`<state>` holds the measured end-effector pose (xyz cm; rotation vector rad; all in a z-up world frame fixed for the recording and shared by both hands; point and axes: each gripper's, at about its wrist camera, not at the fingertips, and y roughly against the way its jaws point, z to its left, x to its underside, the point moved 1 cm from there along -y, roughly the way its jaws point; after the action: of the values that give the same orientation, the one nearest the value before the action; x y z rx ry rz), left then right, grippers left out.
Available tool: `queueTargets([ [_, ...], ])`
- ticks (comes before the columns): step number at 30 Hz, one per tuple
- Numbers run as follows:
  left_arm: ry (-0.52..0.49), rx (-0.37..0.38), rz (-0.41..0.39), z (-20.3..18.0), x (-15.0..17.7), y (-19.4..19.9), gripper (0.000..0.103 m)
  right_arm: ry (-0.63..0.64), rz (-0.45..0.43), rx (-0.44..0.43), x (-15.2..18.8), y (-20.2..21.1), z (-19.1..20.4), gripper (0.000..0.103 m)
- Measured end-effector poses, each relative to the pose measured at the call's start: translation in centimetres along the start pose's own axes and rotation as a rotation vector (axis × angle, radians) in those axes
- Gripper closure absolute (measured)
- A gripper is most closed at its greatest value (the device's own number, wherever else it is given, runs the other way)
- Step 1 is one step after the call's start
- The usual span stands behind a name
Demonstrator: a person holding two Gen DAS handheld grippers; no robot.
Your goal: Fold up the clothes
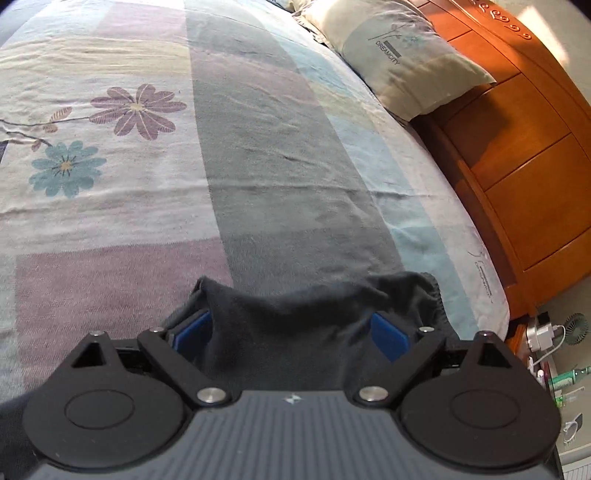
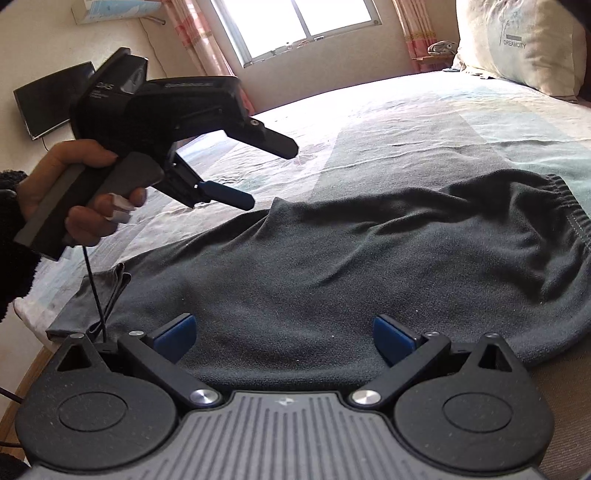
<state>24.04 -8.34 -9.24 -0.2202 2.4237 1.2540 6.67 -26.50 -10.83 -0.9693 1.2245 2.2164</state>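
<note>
A dark grey garment (image 2: 332, 266) with an elastic waistband (image 2: 570, 218) lies spread and wrinkled across the patchwork bedsheet (image 2: 424, 122). My right gripper (image 2: 284, 334) hovers low over its near edge, open, blue pads wide apart with nothing pinched. My left gripper (image 2: 271, 175), held by a hand (image 2: 74, 192), hangs in the air above the garment's left end, its fingers spread and empty. In the left wrist view the left gripper (image 1: 291, 326) is open, and a bunched edge of the garment (image 1: 314, 295) shows under and beyond its fingers.
A cream pillow (image 1: 402, 62) leans on the orange wooden headboard (image 1: 517, 147). A bedside stand with a small fan (image 1: 574, 328) and bottles is at the right. A window (image 2: 295, 26), a wall screen (image 2: 51, 99) and a cable (image 2: 94, 288) are visible.
</note>
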Motion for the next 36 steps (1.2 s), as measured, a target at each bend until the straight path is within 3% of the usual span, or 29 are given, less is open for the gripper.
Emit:
queueTargets([
  [5, 0.055, -0.082, 0.035, 2.9, 1.0, -0.5, 0.01, 0.036, 0.013, 0.041, 0.0, -0.4, 0.7, 0.0],
  [8, 0.122, -0.06, -0.007, 4.5, 0.4, -0.1, 0.011, 0.062, 0.022, 0.056, 0.1, -0.5, 1.0, 0.0],
  [12, 0.057, -0.073, -0.02, 2.8, -0.1, 2.3, 0.011, 0.083, 0.031, 0.076, 0.1, -0.7, 1.3, 0.0],
  [17, 0.001, -0.089, 0.07, 2.1, 2.0, 3.8, 0.01, 0.135, 0.049, 0.127, 0.2, -1.2, 2.3, 0.0],
  [22, 0.11, -0.148, 0.043, 6.5, 3.6, 2.9, 0.011, 0.189, 0.061, 0.182, 0.5, -1.6, 3.3, 0.0],
  [25, 0.2, -0.101, -0.019, 7.9, 3.0, 3.6, 0.011, 0.222, 0.072, 0.208, 0.7, -1.7, 3.7, 0.0],
  [32, 0.085, -0.085, -0.079, 4.3, 1.7, 10.3, 0.01, 0.234, 0.083, 0.238, 0.7, -2.0, 4.1, 0.0],
  [36, -0.009, -0.136, -0.066, 2.4, 3.0, 14.6, 0.008, 0.242, 0.089, 0.258, 0.7, -2.4, 4.4, 0.0],
])
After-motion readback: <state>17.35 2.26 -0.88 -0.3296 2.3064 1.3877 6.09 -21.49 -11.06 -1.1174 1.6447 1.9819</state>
